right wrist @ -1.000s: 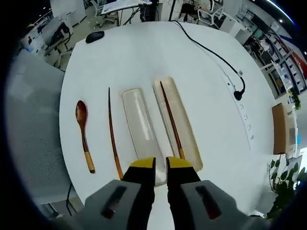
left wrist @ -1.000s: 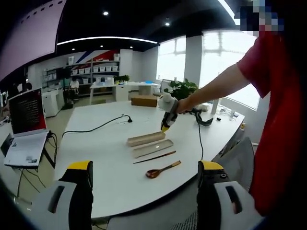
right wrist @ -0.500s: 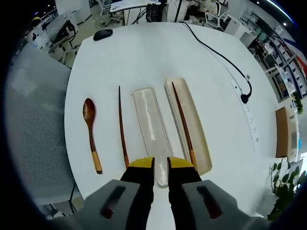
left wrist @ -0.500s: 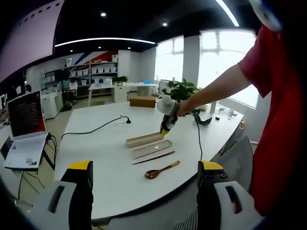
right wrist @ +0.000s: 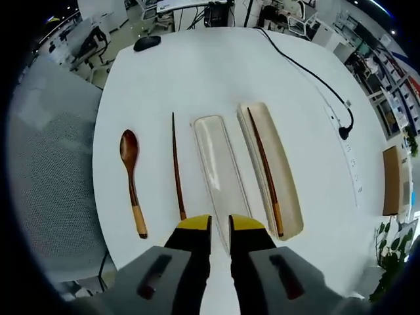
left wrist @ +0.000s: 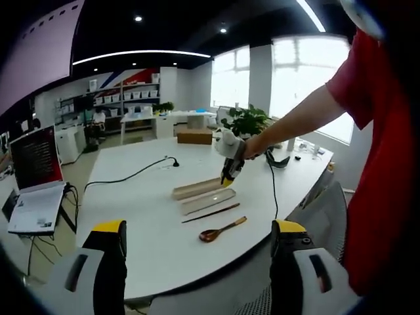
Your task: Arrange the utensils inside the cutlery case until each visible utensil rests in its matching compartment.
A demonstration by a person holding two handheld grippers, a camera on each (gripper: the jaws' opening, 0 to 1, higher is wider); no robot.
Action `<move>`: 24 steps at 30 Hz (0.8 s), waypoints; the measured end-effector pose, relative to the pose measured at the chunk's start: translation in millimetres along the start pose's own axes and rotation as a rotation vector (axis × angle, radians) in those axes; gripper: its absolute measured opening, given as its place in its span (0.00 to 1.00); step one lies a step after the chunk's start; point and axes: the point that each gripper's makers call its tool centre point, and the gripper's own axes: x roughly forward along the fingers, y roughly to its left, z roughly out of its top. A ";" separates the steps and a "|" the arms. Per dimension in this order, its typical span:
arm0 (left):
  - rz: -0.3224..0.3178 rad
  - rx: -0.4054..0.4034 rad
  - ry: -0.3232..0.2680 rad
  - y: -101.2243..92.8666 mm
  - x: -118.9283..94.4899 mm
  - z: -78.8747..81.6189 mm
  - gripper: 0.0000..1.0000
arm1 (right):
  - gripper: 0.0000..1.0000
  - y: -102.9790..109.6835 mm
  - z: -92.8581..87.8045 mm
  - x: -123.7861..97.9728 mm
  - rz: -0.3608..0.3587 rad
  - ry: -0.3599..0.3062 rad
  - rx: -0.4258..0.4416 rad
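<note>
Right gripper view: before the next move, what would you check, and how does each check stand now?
1. First chopstick lies inside the case tray: ok.
2. Second chopstick in the case: not ok, it lies on the table.
3. Spoon in the case: not ok, also on the table.
4. Lid beside the tray, clear of it: ok.
5. Right hand-held gripper empty: ok, jaws nearly closed on nothing.
6. Left hand-held gripper open, far from the table: ok.
</note>
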 end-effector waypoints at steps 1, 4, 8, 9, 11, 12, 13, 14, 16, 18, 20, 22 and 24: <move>0.000 -0.001 -0.001 -0.1 0.0 0.2 0.93 | 0.08 3.5 1.6 1.1 0.009 -0.005 -0.004; 0.001 -0.007 -0.004 0.3 -0.3 0.1 0.93 | 0.07 7.9 4.1 4.8 0.014 -0.008 -0.012; 0.008 -0.007 0.003 1.4 -1.3 -2.5 0.93 | 0.07 13.4 4.6 11.6 0.024 0.000 -0.020; 0.009 -0.007 0.004 1.6 -1.7 -3.0 0.93 | 0.07 14.7 4.5 12.7 0.027 0.002 -0.021; 0.015 -0.006 0.006 2.3 -2.7 -4.4 0.93 | 0.07 18.5 3.5 15.2 0.034 0.007 -0.025; 0.016 -0.009 0.007 2.5 -3.0 -5.0 0.93 | 0.07 19.8 2.9 16.4 0.036 0.010 -0.028; 0.017 -0.012 0.007 2.6 -3.3 -5.5 0.93 | 0.07 21.6 2.1 18.0 0.039 0.012 -0.029; 0.019 -0.014 0.008 2.6 -3.7 -6.4 0.93 | 0.07 23.3 1.6 19.3 0.043 0.012 -0.027; 0.022 -0.014 0.011 3.0 -4.4 -8.0 0.93 | 0.07 26.3 0.1 21.7 0.050 0.016 -0.027; 0.026 -0.018 0.014 3.5 -4.7 -9.6 0.93 | 0.07 27.6 -0.8 23.4 0.055 0.018 -0.027; 0.028 -0.021 0.015 4.1 -4.9 -10.2 0.93 | 0.07 29.1 -0.8 24.4 0.061 0.015 -0.024; 0.029 -0.022 0.012 3.0 -4.5 -9.1 0.93 | 0.07 30.0 -1.0 26.4 0.063 0.015 -0.025; 0.032 -0.024 0.013 3.1 -4.6 -9.8 0.93 | 0.07 30.7 -1.4 29.9 0.067 0.017 -0.027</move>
